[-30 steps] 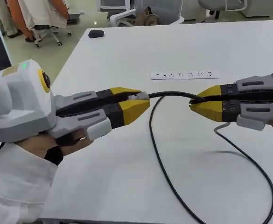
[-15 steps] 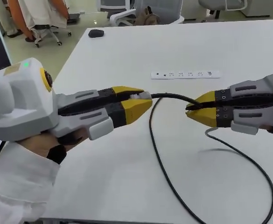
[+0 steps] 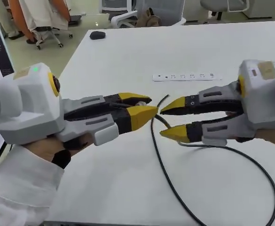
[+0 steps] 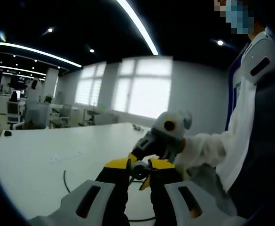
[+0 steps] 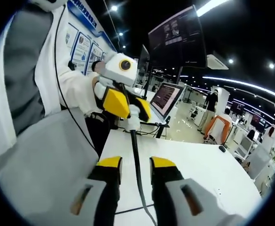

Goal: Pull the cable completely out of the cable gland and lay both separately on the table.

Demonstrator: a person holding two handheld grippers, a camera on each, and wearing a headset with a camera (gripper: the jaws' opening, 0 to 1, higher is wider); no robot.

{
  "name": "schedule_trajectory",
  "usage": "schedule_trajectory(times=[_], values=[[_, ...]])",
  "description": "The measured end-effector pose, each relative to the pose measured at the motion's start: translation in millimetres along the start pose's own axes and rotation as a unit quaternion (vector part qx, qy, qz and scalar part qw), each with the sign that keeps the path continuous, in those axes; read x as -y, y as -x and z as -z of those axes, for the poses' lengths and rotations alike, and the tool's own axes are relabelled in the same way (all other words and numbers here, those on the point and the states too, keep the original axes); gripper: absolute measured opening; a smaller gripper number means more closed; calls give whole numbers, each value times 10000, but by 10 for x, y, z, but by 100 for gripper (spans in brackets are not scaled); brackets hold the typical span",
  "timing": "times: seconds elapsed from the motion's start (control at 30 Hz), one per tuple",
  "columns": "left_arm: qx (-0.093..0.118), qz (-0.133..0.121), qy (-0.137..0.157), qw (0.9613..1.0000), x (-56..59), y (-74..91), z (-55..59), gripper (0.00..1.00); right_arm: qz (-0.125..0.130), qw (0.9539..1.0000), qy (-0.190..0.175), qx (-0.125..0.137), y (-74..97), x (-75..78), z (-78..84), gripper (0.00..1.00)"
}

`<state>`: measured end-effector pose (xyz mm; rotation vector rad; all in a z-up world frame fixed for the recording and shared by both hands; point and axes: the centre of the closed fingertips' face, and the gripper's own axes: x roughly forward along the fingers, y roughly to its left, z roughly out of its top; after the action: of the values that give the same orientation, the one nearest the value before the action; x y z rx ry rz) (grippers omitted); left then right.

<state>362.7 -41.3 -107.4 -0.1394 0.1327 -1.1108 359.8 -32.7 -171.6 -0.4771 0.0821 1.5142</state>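
- Left hand-held gripper (image 3: 152, 104) pinches the gland (image 5: 132, 123); cable (image 5: 136, 160) not yet out.
- Right hand-held gripper (image 3: 161, 122) spread around cable, not clamping.
- Extraction and laying on surface (image 3: 128, 179) outstanding.

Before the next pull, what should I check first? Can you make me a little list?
1. Left gripper shut on the cable gland: ok.
2. Right gripper clamped on the cable: not ok; its jaws stand open, the cable running loose between them.
3. Cable out of the gland: not ok; its end sits inside.
4. Slack cable lying free on the table: ok.
5. Power strip apart from the cable: ok.
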Motion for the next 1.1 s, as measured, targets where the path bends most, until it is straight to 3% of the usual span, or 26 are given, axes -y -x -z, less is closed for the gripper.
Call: schedule_trajectory(times=[0.07,0.23,0.43,0.57,0.77,0.9,1.1], values=[[-6,14,6,10000,9,1,3,17,14,9999,155,20,-33,3,4,2],[35,-47,11,10000,0,47,-20,17,92,9998,89,156,9,45,-45,2],[47,-60,35,10000,-9,53,-15,17,160,9997,100,136,87,64,-63,2],[-396,-124,-165,9990,-19,34,134,17,210,9996,178,13,139,82,-63,2],[-508,-247,-124,9983,-53,18,181,17,186,9993,272,-149,154,90,-57,2],[-839,-360,-200,9956,-72,17,261,16,173,9991,310,-226,162,99,-32,2],[-730,-418,-44,9964,-122,74,268,16,152,9987,245,-419,158,118,115,2]])
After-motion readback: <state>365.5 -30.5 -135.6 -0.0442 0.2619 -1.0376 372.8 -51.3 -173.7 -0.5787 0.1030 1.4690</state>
